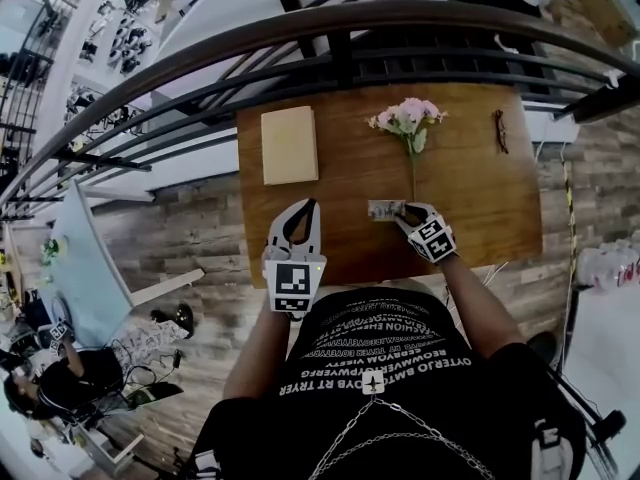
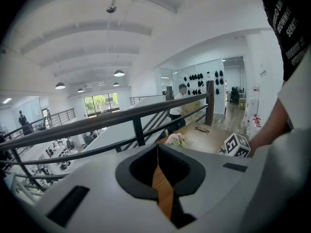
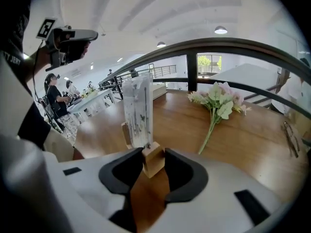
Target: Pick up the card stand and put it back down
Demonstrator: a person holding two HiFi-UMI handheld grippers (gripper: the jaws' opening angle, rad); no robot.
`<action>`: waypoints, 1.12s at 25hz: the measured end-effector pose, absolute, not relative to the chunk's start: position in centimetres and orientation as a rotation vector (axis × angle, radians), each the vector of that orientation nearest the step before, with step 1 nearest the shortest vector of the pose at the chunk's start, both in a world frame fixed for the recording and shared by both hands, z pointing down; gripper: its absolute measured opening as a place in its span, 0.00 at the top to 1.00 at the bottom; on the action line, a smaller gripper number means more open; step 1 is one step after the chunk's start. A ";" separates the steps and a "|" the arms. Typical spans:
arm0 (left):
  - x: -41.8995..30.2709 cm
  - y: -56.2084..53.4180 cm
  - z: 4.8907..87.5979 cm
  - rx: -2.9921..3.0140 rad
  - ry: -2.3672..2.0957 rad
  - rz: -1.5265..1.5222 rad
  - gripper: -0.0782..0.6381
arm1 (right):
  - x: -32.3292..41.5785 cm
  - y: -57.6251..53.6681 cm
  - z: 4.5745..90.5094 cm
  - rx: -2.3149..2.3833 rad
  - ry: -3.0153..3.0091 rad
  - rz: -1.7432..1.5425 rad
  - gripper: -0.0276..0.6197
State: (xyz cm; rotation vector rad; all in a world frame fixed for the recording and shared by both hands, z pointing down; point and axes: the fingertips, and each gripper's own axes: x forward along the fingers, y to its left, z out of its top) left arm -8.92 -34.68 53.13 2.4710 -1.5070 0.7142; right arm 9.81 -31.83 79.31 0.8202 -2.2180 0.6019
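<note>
While the right tongs [image 3: 153,155] are clamped on the near wooden foot [image 3: 154,163] of the card stand [image 3: 137,111], we judge this a light but awkward thing to carry. It stands upright at the front of the desk [image 1: 470,188], just ahead of us. It is so low that we cannot tell whether its feet rest on the wood or hang just clear of it.

Its body is a thin, clear, glossy sheet with a printed card inside, tall and narrow, slotted into two small blocks of pale, raw-looking wood. The second block [image 3: 127,134] shows behind the sheet. We think the sheet is stiff but brittle and slippery, likely to slide or scratch under the pads. That makes the squared, matte block the right place to grip, low down where the weight sits. With a tall pane over so narrow a base, we expect it to tip easily if set down crooked.

Our left tongs [image 2: 158,148] are closed together on nothing, over the desk's near edge. Farther back lie a soft spray of pink flowers [image 3: 218,98] on a green stem, a tan pad [image 1: 289,144] and a pair of glasses [image 1: 499,130].
</note>
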 end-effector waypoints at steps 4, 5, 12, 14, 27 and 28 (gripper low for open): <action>-8.1 -34.6 52.5 2.503 -1.483 0.703 0.85 | 9.6 -31.4 78.3 0.843 -2.244 0.505 0.72; -7.8 -34.5 52.3 2.511 -1.480 0.700 0.85 | 9.7 -31.4 77.8 0.852 -2.254 0.494 0.72; -6.4 -33.6 50.7 2.557 -1.488 0.664 0.85 | 12.5 -31.1 72.9 0.971 -2.297 0.475 0.70; -5.9 -33.3 49.9 2.573 -1.506 0.649 0.85 | 13.7 -31.3 69.7 1.052 -2.325 0.453 0.82; -3.1 -27.4 44.0 2.605 -1.591 0.365 0.85 | 16.8 -29.9 50.1 1.263 -2.491 0.196 0.94; -2.8 -26.9 43.6 2.614 -1.582 0.378 0.85 | 16.8 -29.4 48.9 1.263 -2.508 0.175 0.94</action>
